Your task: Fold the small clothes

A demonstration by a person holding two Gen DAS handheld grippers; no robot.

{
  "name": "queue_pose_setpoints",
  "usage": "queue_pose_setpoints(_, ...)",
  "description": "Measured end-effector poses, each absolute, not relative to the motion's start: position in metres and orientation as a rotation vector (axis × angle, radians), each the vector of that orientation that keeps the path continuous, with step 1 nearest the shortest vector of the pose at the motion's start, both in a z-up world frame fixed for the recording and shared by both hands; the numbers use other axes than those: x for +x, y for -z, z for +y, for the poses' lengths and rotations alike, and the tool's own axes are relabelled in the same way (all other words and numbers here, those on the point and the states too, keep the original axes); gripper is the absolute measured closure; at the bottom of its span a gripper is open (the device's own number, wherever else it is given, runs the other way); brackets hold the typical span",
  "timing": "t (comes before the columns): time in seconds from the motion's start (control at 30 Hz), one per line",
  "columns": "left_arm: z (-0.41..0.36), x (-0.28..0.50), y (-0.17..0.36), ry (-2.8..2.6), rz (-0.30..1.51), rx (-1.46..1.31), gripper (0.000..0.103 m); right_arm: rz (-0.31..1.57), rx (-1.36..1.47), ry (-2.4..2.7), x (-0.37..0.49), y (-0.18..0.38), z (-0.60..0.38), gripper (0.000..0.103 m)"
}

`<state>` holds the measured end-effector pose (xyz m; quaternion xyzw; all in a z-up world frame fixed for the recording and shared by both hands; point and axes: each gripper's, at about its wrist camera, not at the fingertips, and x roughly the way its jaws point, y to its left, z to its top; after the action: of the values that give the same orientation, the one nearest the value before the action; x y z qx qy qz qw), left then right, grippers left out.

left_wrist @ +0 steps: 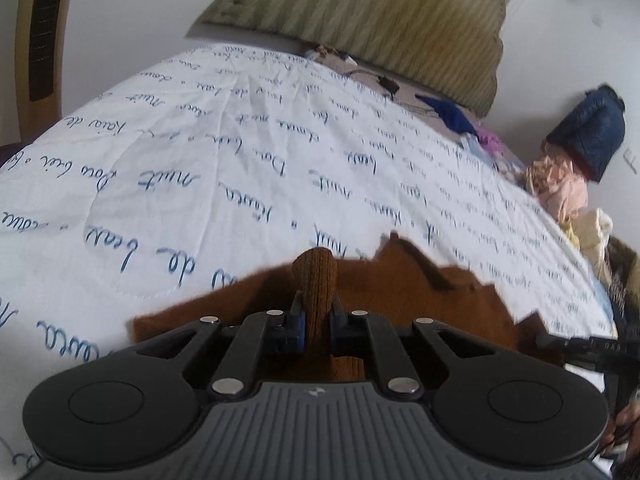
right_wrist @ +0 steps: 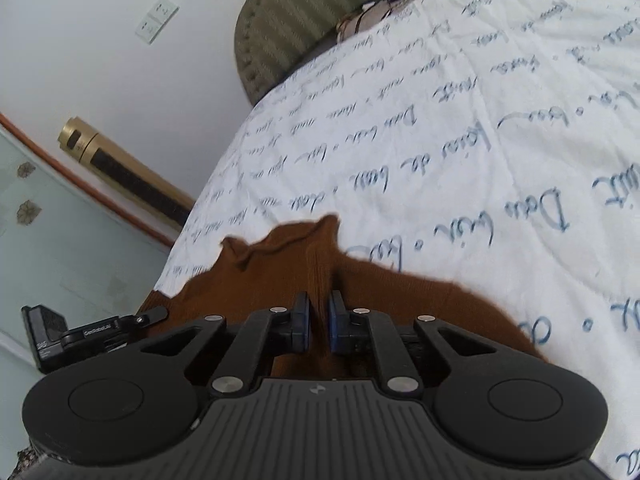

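Two claws, left claw (left_wrist: 316, 320) and right claw (right_wrist: 319, 322), each pinch a ridge of the brown garment (left_wrist: 400, 280) lying just ahead on the bed (left_wrist: 240, 160). Judged: grasp made; next, lift both edges together and carry them over evenly.

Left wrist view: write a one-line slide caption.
Left tool pinches a bunched fold of the brown knit garment above the script-printed white bedspread.
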<state>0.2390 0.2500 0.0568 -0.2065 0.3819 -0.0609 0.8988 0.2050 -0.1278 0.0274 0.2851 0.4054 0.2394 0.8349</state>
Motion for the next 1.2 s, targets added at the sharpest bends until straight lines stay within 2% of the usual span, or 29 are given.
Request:
queue_pose_setpoints(0.17, 0.245, 0.255, -0.060, 0.100, 0.756, -0.434, 0.093, 0.854, 0.532, -0.426, 0.210, -0.026, -0.125, 0.090)
queue_pose_setpoints(0.3, 0.241, 0.263, -0.061, 0.092, 0.759, -0.417, 0.093, 0.920, 0.607, -0.488, 0.215, -0.015, -0.126, 0.089)
queue_pose_setpoints(0.43, 0.244, 0.257, -0.057, 0.094, 0.770, -0.403, 0.093, 0.960, 0.763, -0.579, 0.220, 0.003, -0.137, 0.077)
queue_pose_setpoints(0.47, 0.245, 0.254, -0.055, 0.087, 0.776, -0.397, 0.093, 0.952, 0.772, -0.589, 0.221, 0.005, -0.139, 0.077)
queue_pose_setpoints(0.6, 0.253, 0.243, -0.050, 0.084, 0.790, -0.416, 0.093, 0.984, 0.686, -0.595, 0.224, 0.008, -0.132, 0.078)
queue_pose_setpoints(0.63, 0.255, 0.241, -0.049, 0.085, 0.790, -0.417, 0.093, 0.978, 0.672, -0.613, 0.224, 0.007, -0.131, 0.072)
queue_pose_setpoints(0.67, 0.255, 0.240, -0.049, 0.084, 0.790, -0.415, 0.093, 0.979, 0.653, -0.622, 0.224, 0.005, -0.128, 0.070)
queue_pose_setpoints(0.73, 0.255, 0.239, -0.049, 0.079, 0.793, -0.416, 0.093, 0.990, 0.635, -0.594, 0.224, 0.000, -0.125, 0.074)
queue_pose_setpoints(0.77, 0.256, 0.239, -0.049, 0.077, 0.791, -0.419, 0.093, 0.992, 0.617, -0.580, 0.223, -0.001, -0.124, 0.087)
queue_pose_setpoints(0.8, 0.256, 0.239, -0.049, 0.075, 0.789, -0.424, 0.093, 0.993, 0.576, -0.561, 0.224, -0.003, -0.120, 0.092)
queue_pose_setpoints(1.0, 0.253, 0.241, -0.055, 0.078, 0.758, -0.444, 0.093, 0.888, 0.637, -0.570, 0.212, -0.013, -0.129, 0.092)
queue_pose_setpoints(1.2, 0.247, 0.255, -0.070, 0.067, 0.702, -0.433, 0.093, 0.767, 0.566, -0.489, 0.214, -0.029, -0.135, 0.093)
